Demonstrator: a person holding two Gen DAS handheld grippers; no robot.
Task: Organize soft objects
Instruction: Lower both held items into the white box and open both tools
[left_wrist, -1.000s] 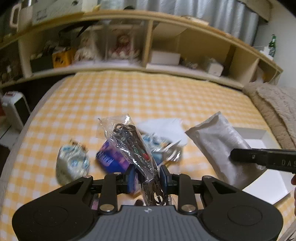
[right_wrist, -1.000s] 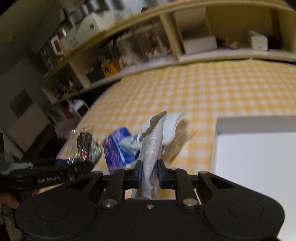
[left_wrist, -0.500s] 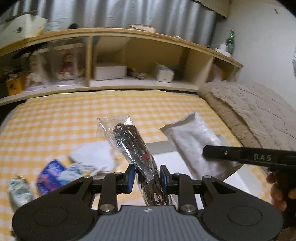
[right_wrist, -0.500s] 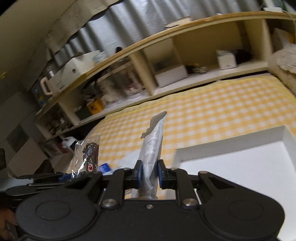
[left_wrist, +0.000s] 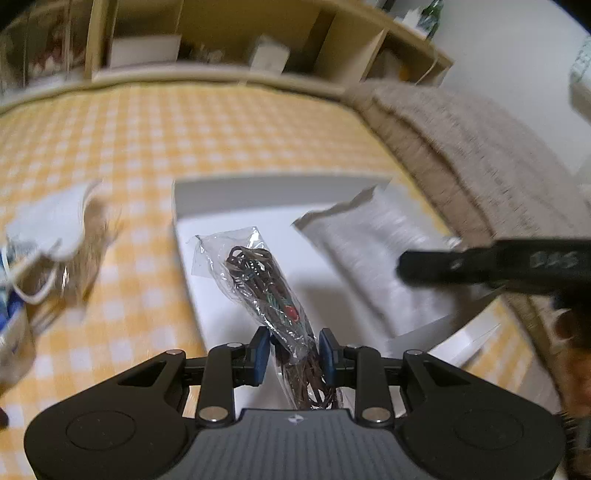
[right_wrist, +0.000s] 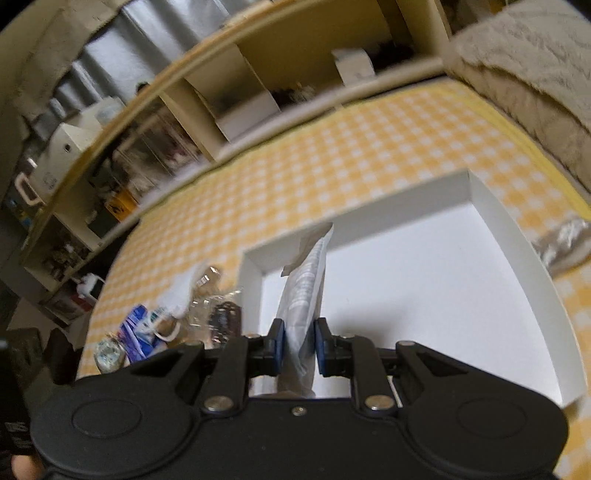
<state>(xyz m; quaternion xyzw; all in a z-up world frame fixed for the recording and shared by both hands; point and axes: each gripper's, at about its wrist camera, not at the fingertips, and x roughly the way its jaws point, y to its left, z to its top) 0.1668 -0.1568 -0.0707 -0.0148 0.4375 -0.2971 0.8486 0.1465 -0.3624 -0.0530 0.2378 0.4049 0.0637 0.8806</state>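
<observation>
My left gripper (left_wrist: 291, 350) is shut on a clear plastic bag of dark cords (left_wrist: 266, 277) and holds it above the white tray (left_wrist: 258, 188). My right gripper (right_wrist: 299, 347) is shut on a silver-grey pouch (right_wrist: 308, 280), held edge-up over the same tray (right_wrist: 491, 206). In the left wrist view the pouch (left_wrist: 369, 251) hangs over the tray's right side with the right gripper's black finger in front of it. A white face mask (left_wrist: 51, 221) lies on the yellow checked cloth (left_wrist: 184, 140), left of the tray.
Left of the tray lie more soft items: a blue packet (right_wrist: 138, 334) and a round wrapped bundle (right_wrist: 105, 352). A beige blanket (left_wrist: 461, 133) lies right of the tray. A crumpled silver item (right_wrist: 561, 240) sits beyond the tray's right wall. Wooden shelves (right_wrist: 258, 85) line the back.
Both grippers have moved right and down over the white tray, still holding the cord bag and the pouch. The pile of other items now lies to the left.
</observation>
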